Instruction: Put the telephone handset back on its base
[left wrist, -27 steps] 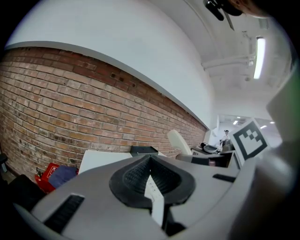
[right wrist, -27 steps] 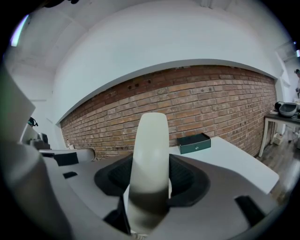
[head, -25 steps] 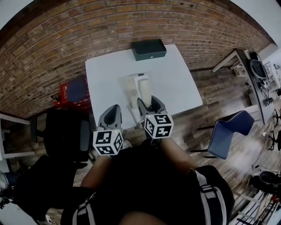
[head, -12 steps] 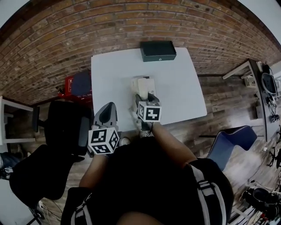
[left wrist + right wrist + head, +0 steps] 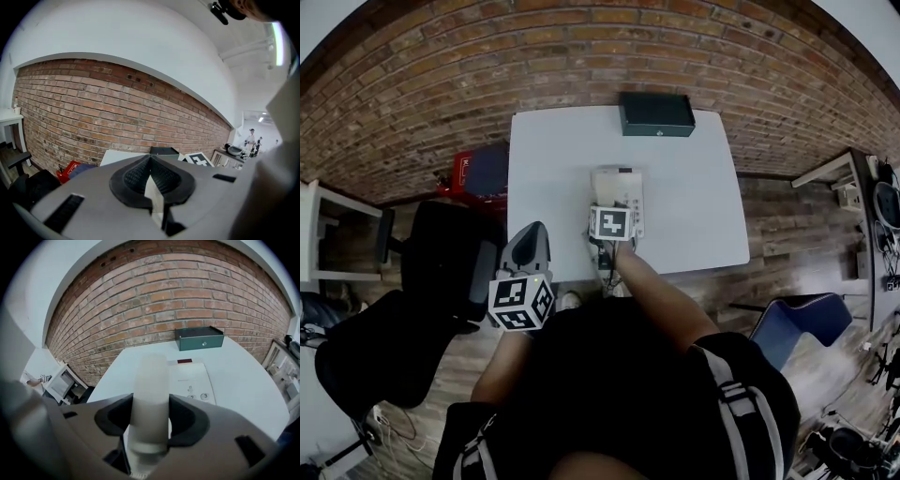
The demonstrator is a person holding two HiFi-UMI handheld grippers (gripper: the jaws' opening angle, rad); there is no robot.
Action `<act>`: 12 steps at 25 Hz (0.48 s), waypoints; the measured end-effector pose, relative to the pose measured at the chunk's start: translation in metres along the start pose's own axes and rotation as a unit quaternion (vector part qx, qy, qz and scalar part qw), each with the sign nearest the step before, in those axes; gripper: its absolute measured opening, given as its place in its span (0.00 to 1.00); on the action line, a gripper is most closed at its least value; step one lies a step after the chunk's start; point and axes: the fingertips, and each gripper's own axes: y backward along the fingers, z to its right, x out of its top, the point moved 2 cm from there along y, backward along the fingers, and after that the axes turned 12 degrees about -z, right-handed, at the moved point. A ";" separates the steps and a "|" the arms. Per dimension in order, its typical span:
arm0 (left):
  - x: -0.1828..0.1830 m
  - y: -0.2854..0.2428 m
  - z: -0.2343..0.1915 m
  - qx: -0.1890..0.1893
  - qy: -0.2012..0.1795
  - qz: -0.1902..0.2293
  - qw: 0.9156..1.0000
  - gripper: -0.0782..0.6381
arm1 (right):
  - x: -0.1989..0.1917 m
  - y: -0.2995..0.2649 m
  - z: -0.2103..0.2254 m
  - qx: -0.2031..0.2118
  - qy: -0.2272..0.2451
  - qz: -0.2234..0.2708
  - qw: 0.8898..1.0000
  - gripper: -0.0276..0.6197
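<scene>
My right gripper (image 5: 150, 417) is shut on the white telephone handset (image 5: 149, 380), which stands upright between the dark pads. The off-white phone base (image 5: 193, 379) lies on the white table (image 5: 243, 380) just ahead and slightly right of the handset. In the head view the right gripper's marker cube (image 5: 610, 223) hangs over the near end of the base (image 5: 622, 184) and hides the handset. My left gripper (image 5: 528, 246) hovers off the table's near left edge, its jaws pressed together (image 5: 151, 174) and holding nothing.
A dark green box (image 5: 656, 113) sits at the table's far edge against the brick wall. A red case (image 5: 469, 173) and a black chair (image 5: 441, 272) stand to the left of the table. A blue chair (image 5: 797, 319) is on the right.
The right gripper has carried the handset forward from the table's near edge to above the phone base. The left gripper has stayed in place.
</scene>
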 end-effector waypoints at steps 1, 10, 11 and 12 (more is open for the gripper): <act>-0.001 0.001 -0.002 0.003 0.003 0.000 1.000 0.11 | -0.001 -0.007 0.000 -0.001 -0.004 -0.010 1.000 0.36; -0.002 0.004 -0.011 0.022 0.014 0.002 1.000 0.11 | 0.000 -0.030 -0.003 -0.028 -0.007 -0.030 0.999 0.35; -0.002 0.003 -0.012 0.023 0.015 0.001 1.000 0.11 | 0.002 -0.032 -0.004 -0.030 -0.005 -0.032 0.999 0.35; -0.002 0.003 -0.012 0.024 0.016 0.001 1.000 0.11 | 0.003 -0.033 -0.005 -0.031 -0.005 -0.033 0.999 0.35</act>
